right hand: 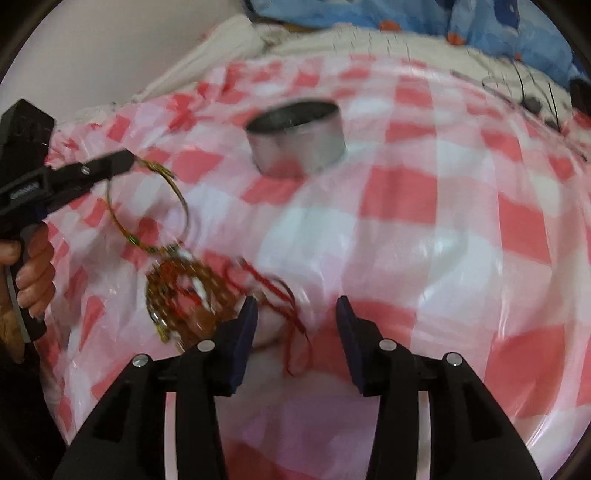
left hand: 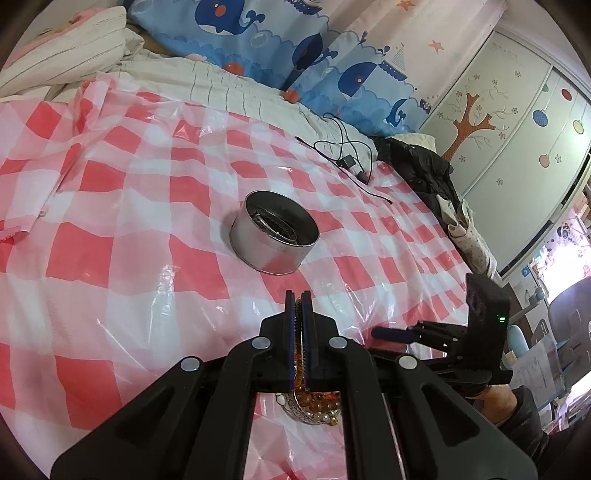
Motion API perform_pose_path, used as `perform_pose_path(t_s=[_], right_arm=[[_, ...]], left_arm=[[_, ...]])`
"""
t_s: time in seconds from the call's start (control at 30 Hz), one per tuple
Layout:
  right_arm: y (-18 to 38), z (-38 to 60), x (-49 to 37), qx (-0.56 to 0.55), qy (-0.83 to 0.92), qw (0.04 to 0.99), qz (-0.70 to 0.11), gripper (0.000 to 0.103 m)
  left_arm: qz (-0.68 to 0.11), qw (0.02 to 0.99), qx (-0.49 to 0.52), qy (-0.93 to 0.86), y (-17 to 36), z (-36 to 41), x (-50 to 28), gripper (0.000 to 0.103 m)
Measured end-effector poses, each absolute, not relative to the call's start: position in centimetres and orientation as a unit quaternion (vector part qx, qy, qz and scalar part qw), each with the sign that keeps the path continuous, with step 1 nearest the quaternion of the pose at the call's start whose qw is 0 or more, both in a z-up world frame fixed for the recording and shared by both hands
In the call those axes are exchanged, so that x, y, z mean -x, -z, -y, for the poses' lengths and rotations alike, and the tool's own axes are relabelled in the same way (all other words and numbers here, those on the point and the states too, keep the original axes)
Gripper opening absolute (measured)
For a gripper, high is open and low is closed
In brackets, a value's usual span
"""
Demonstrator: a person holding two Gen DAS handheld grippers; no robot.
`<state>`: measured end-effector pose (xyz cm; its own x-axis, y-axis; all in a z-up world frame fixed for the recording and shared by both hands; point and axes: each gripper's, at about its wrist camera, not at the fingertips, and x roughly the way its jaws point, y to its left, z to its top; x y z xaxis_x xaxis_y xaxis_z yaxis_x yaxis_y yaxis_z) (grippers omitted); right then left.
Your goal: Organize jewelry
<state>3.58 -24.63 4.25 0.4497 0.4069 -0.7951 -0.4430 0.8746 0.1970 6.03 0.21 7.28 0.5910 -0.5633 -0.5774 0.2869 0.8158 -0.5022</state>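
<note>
1. A bed [left hand: 229, 85] fills both views, draped with a glossy red-and-white checked plastic sheet [left hand: 110, 229]; whale-print pillows [left hand: 258, 33] lie along its far edge.
2. A round metal tin [left hand: 274, 236] stands open on the sheet, near the middle, with a thin bangle lying inside it.
3. The left gripper [left hand: 300, 306] has its fingers pinched narrow on a thin gold bangle [right hand: 177, 192], which hangs lifted above the sheet, well short of the tin.
4. The right gripper [right hand: 295, 317] has its fingers spread wide, holding nothing, low over the sheet.
5. A pile of jewelry [right hand: 184, 295], amber beads and red cord, rests on the sheet just beside the right gripper's left finger, under the hanging bangle.
</note>
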Motion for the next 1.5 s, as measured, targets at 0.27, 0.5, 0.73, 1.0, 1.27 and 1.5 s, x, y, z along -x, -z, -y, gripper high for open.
perform_pose_path(t_s=[0.27, 0.5, 0.73, 1.0, 1.27, 1.5], right_arm=[[-1.7, 19.5, -5.0, 0.139, -0.25, 0.845, -0.452, 0.028], [-3.7, 22.9, -5.9, 0.004, -0.282, 0.852, -0.441, 0.003], [-5.7, 26.0, -6.4, -0.149, -0.324, 0.84, -0.408, 0.004], [-7.8, 26.6, -5.7, -0.202, -0.374, 0.829, -0.364, 0.004], [-7.4, 26.8, -5.7, -0.212, -0.374, 0.824, -0.368, 0.004], [-7.3, 26.8, -5.8, -0.206, -0.371, 0.827, -0.369, 0.004]], left_arm=[[-0.381, 0.871, 0.189, 0.245, -7.2, -0.3, -6.0, 0.003], [-0.378, 0.872, 0.19, 0.246, -7.4, -0.4, -6.1, 0.003], [-0.382, 0.872, 0.185, 0.245, -7.4, -0.2, -6.2, 0.003], [-0.374, 0.874, 0.185, 0.25, -7.5, -0.1, -6.0, 0.003], [-0.365, 0.876, 0.183, 0.257, -7.6, 0.2, -5.8, 0.003], [-0.354, 0.879, 0.181, 0.263, -7.9, 0.5, -5.7, 0.003]])
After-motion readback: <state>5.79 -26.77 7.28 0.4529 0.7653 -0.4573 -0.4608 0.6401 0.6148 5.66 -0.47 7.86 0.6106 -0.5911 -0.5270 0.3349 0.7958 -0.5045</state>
